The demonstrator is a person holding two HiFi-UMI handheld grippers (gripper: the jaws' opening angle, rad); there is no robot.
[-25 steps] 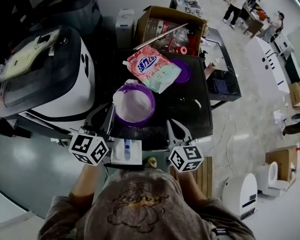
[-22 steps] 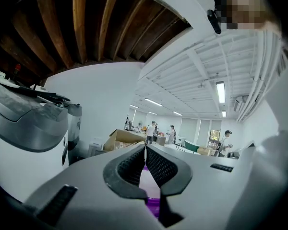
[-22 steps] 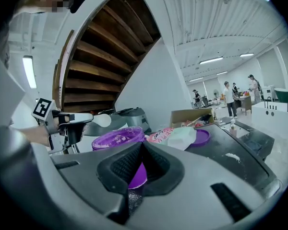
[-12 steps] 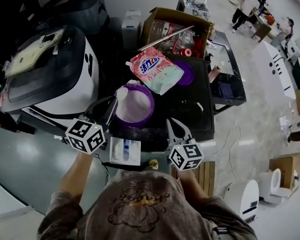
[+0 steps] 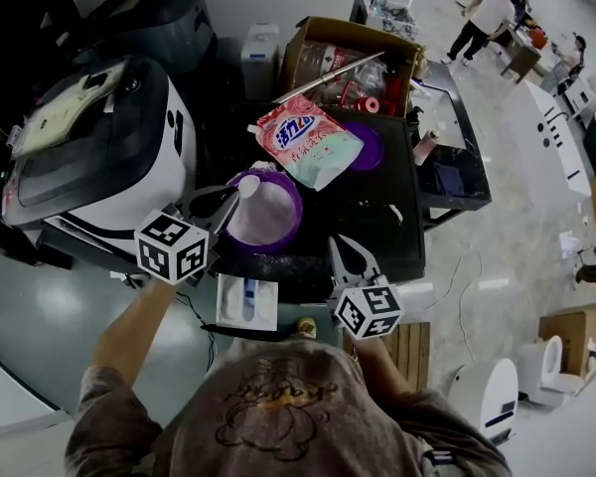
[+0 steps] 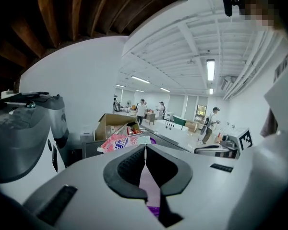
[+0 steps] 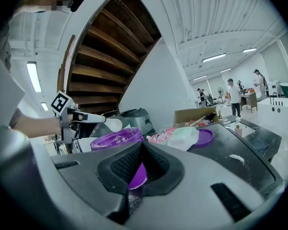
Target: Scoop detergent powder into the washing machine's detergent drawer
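tub (image 5: 299,210): glossy purple plastic
scoop (image 5: 246,184): smooth white plastic
detergent bag (image 5: 313,142): shiny printed plastic film
bench (image 5: 368,217): matt black top, dusted with white powder
box (image 5: 308,40): brown cardboard
washing machine (image 5: 144,172): glossy white and black plastic
floor (image 5: 40,326): polished, reflective

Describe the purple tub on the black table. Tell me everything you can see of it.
The purple tub is a round, open container, plastic by its look. It stands upright near the front left of the black table. White powder fills most of it. A white scoop, gripped in the left tool, is over its left rim. The detergent bag lies just behind it; whether they touch is unclear.
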